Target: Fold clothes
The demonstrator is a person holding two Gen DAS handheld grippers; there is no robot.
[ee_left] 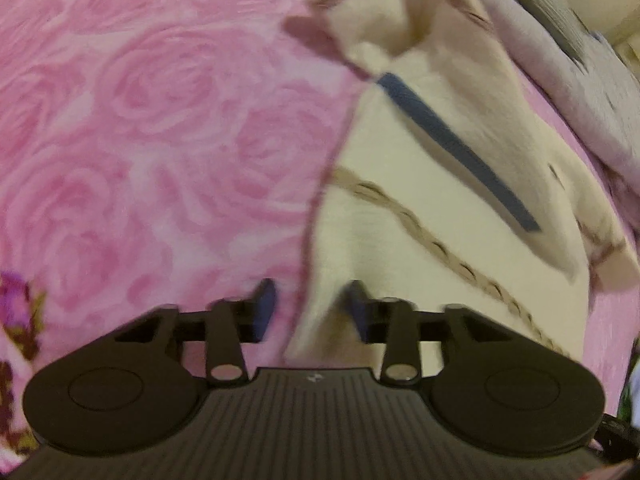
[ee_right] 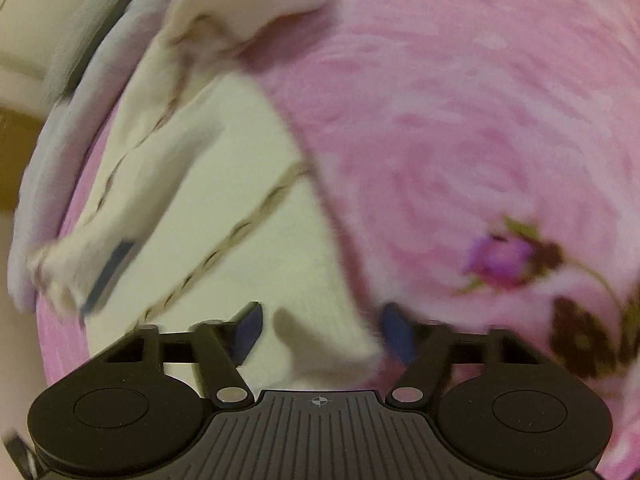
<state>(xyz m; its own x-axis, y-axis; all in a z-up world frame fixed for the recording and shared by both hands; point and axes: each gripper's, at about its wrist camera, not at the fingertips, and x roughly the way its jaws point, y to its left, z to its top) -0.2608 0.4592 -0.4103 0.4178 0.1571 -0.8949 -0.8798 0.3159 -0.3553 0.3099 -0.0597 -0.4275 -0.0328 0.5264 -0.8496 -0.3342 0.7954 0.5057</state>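
A: Where's the garment?

B: Cream garment [ee_left: 420,208] lies on the pink blanket [ee_left: 140,120], spread away from both grippers. Braid trim [ee_left: 400,216] and a blue strip [ee_left: 452,140] run across it. Far part looks partly doubled over, sleeves bunched. Blurry, so I can't tell the fold state.

A: Left gripper?

B: Left gripper [ee_left: 310,310] sits at the near edge. Fingers apart, a raised peak of the cream hem between them. The right-hand pad [ee_left: 358,308] looks to touch the cloth, the other pad stands clear. Not clamped that I can see.

A: Right one?

B: Right gripper [ee_right: 320,330] also at the near edge, on the other corner. Fingers wide apart, the corner of the garment [ee_right: 240,220] lies between them, not pinched.

A: Key relation?

B: Both grippers are on the same near hem, left on the left corner, right on the right corner. The garment's long axis runs straight away from them toward the far bunched end. Neither hand is nearer, roughly even.

A: Stage?

B: Fits either closing on the hem to lift it, or having just let go of it. Can't settle which.

A: Anything else?

B: Grey-white fabric [ee_left: 580,92] beyond the far end, apart from the grippers.
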